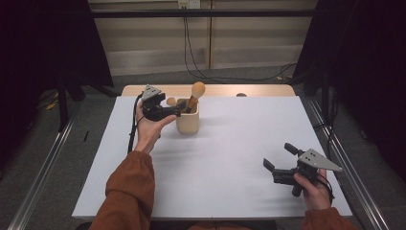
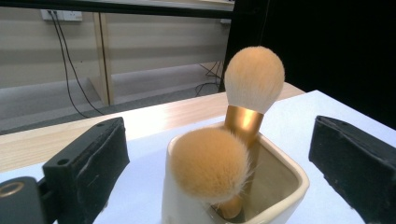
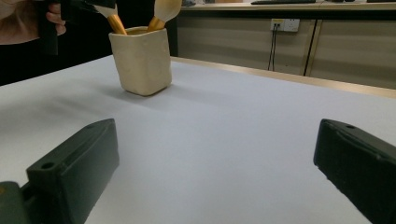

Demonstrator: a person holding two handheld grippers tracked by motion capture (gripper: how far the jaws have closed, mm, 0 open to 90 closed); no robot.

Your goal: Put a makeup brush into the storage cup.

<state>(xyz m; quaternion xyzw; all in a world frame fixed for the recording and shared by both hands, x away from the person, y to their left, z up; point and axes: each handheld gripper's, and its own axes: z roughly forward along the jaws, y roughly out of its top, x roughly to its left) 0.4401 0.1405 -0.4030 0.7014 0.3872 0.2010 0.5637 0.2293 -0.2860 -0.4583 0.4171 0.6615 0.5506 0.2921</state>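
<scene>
A cream cup [image 1: 187, 122] stands on the white table [image 1: 230, 158], toward its far left, holding two makeup brushes with soft tan heads. The left gripper [image 1: 179, 109] sits at the cup's rim, its jaws wide apart and gripping nothing; the near brush [image 2: 210, 163] leans between them, the tall brush [image 2: 254, 79] behind it. The right gripper [image 1: 276, 157] hovers well apart, jaws wide and empty. The brushes look light; the bristles would squash, so the stiff gold ferrule [image 2: 243, 123] seems the better place to grip.
</scene>
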